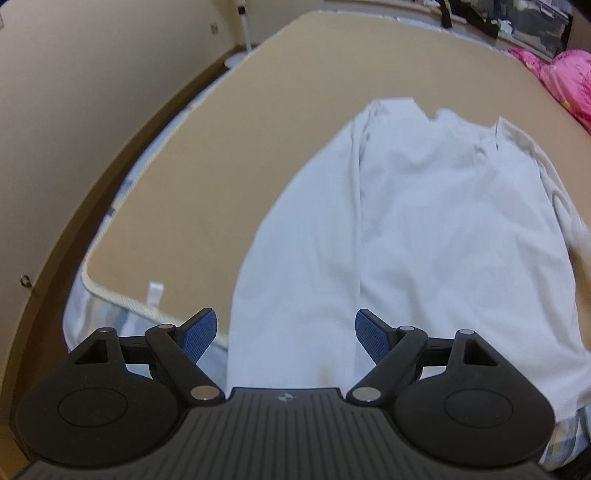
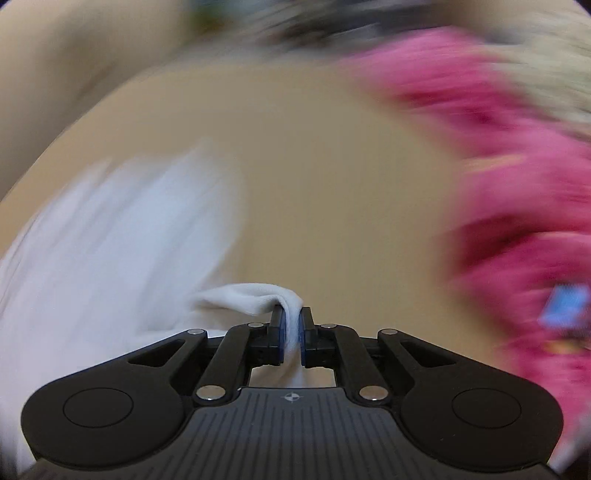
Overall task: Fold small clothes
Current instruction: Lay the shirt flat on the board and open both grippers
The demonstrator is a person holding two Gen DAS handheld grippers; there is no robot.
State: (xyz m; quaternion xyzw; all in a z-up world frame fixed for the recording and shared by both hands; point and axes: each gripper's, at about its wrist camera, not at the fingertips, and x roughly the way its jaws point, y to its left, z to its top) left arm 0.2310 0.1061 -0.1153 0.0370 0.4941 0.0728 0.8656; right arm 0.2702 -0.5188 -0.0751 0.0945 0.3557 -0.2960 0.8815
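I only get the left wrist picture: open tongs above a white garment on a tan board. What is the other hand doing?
Observer: The right tongs are shut on a fold of the white garment.
Operator: Is anything else near them?
Observer: Yes, a pink cloth lies to their right, blurred.
Operator: Is the pinched fold flat?
Observer: No, it is raised off the tan board.

tan bed surface (image 1: 221,155), cream wall (image 1: 92,74) — possibly storage bins (image 1: 535,26) behind.
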